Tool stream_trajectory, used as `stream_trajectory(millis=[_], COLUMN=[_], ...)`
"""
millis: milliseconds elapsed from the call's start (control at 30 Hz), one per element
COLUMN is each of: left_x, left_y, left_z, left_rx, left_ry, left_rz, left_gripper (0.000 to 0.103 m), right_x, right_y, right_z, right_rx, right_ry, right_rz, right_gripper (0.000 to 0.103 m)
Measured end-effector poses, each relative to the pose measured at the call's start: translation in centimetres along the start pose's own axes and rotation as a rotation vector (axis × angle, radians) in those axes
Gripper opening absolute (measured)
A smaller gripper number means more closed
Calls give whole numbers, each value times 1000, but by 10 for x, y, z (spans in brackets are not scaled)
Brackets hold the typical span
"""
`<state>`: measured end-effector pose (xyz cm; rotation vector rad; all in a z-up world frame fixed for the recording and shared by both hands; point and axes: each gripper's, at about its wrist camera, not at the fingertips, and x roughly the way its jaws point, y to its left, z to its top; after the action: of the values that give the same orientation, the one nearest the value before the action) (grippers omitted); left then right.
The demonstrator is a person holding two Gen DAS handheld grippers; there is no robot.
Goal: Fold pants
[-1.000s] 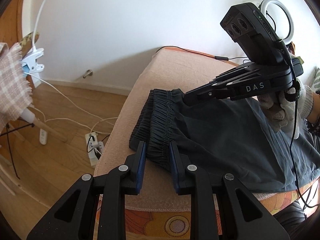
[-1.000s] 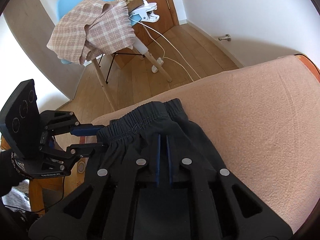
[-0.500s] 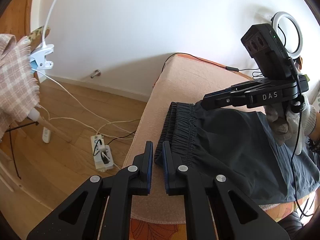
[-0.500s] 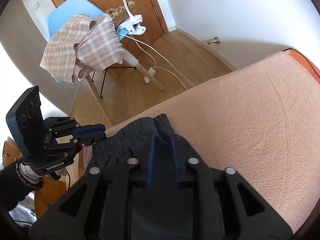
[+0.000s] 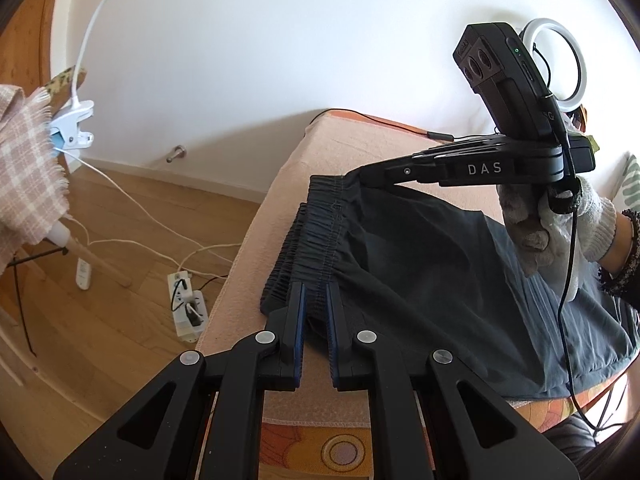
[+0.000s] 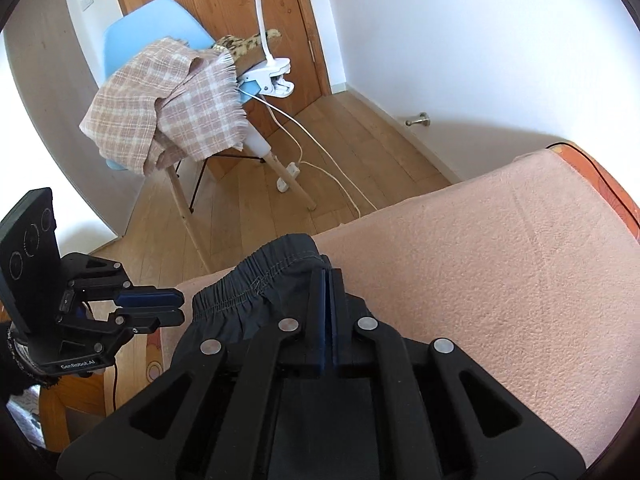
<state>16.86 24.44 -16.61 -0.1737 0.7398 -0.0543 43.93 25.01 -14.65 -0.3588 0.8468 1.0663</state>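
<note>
Dark grey pants (image 5: 420, 280) lie on a peach blanket (image 6: 500, 260) covering the bed, with the gathered elastic waistband (image 5: 320, 240) toward the bed's end. My left gripper (image 5: 315, 290) is shut on the near corner of the waistband, and fabric shows between its blue pads. It also appears at the left of the right wrist view, where the left gripper (image 6: 180, 308) sits at the edge of the pants (image 6: 224, 304). My right gripper (image 6: 327, 274) is shut on the far corner of the waistband. That right gripper (image 5: 358, 172) is held by a gloved hand (image 5: 560, 232).
The bed's end edge (image 5: 240, 264) drops to a wooden floor with a power strip (image 5: 186, 304) and white cables. A blue chair (image 6: 160, 40) draped with a plaid cloth (image 6: 168, 108) carries a clip lamp (image 6: 268, 76). A ring light (image 5: 560, 64) stands behind the right hand.
The left jaws narrowed from a wider gap onto the waistband's near corner. The right jaws opened briefly, then shut again at the waistband's far corner, closer to its top edge.
</note>
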Motion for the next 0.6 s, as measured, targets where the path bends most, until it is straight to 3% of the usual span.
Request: stream_trajectory(millis=[167,300,367,433,467,533,600], left_x=[10,-9,-20,-29,-32,-38,-40], left_y=[0,-4,-9,-19,-25,-40,-55], left_z=[2,9,14,20,23,27,32], left_rx=[-5,-20,-28,-27,-20,-12,-19], left_ry=[37,-5,-27,-39,-42,-45,-41], left_rz=[22,-15,-50,-96,-113,-153,-230], left_gripper=[8,8,16,33,37,51,55], right_x=[18,-17,-49,-87,-107,-144,-181], right_y=[-4,-5,-4,-5,-5,-5,-3], right_z=[-7,-14,-19,-27,-32,-47,-64], right_rx=[40,81,107,149,174,207,226], right_ry=[84,30,-21,-84,-115,-161,-197], right_rz=[-15,-47,-91,-128,-142,-171,-218], right_gripper=[5,18,35,47,52,54,54])
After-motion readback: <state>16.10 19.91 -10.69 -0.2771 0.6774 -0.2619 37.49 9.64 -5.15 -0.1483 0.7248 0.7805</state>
